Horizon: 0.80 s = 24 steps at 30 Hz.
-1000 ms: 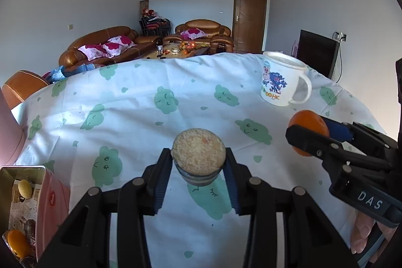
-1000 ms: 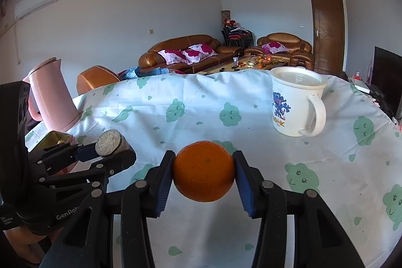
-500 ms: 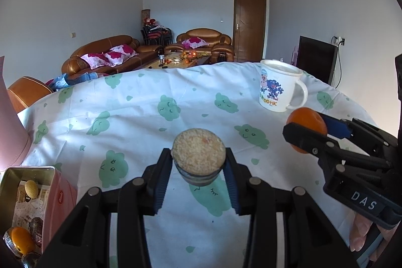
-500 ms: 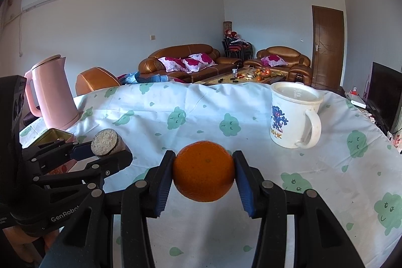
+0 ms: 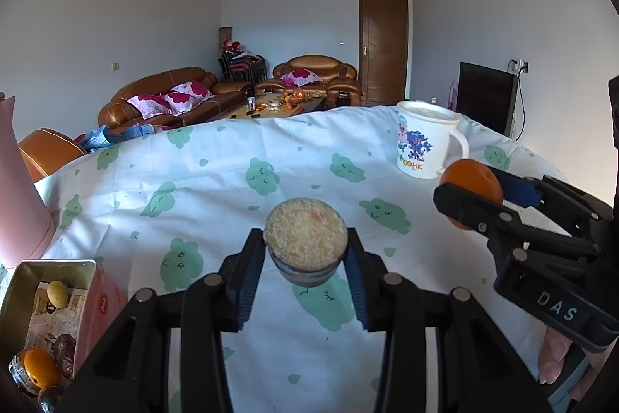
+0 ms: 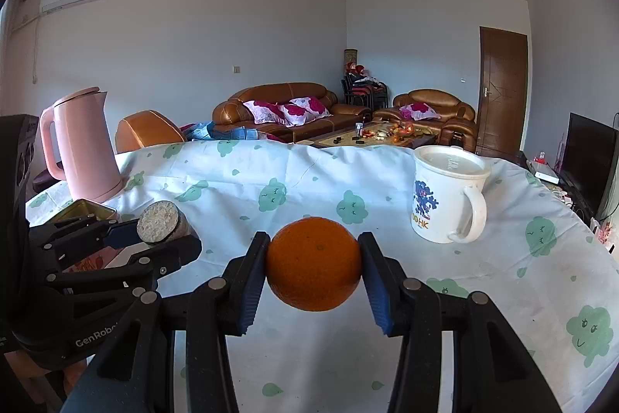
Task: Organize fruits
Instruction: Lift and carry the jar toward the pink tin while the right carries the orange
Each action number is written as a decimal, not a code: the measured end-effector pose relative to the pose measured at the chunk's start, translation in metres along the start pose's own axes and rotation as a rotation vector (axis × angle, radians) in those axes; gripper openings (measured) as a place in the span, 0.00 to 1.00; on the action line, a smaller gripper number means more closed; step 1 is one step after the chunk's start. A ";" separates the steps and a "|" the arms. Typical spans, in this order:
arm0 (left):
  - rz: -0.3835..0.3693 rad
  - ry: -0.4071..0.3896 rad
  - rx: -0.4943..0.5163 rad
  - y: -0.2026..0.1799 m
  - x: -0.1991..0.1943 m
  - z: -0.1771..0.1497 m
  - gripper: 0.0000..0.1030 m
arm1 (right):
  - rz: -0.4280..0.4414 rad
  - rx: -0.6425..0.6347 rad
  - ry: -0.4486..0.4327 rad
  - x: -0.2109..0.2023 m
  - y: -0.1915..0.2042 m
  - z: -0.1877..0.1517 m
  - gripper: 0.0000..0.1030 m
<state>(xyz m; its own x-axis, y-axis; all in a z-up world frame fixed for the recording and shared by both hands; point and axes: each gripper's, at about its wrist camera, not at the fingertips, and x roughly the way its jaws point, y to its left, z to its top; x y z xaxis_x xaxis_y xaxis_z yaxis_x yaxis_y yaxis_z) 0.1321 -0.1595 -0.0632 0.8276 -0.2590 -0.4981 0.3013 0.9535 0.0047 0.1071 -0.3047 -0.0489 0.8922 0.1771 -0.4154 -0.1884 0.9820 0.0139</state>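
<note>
Orange (image 6: 314, 269) fruit sits clamped in my right tool (image 6: 314, 271), held above the cloud-print surface (image 6: 387, 335) near the white mug (image 6: 445, 200). My left tool (image 5: 305, 254) is closed on a round crumb-topped piece (image 5: 305, 235), with the open tin (image 5: 46, 300) of fruit low to its left
</note>
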 end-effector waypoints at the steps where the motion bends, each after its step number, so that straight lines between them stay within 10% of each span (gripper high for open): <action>1: 0.002 -0.004 0.000 0.000 -0.001 0.000 0.41 | -0.001 -0.002 -0.005 -0.001 0.000 0.000 0.47; 24: 0.053 -0.101 -0.007 0.000 -0.025 -0.004 0.41 | -0.002 -0.033 -0.085 -0.017 0.005 -0.002 0.47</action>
<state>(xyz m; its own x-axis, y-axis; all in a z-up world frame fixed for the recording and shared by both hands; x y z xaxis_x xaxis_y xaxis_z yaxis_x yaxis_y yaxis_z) 0.1092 -0.1520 -0.0542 0.8857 -0.2224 -0.4076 0.2532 0.9671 0.0225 0.0904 -0.3030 -0.0433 0.9240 0.1814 -0.3367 -0.1987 0.9799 -0.0175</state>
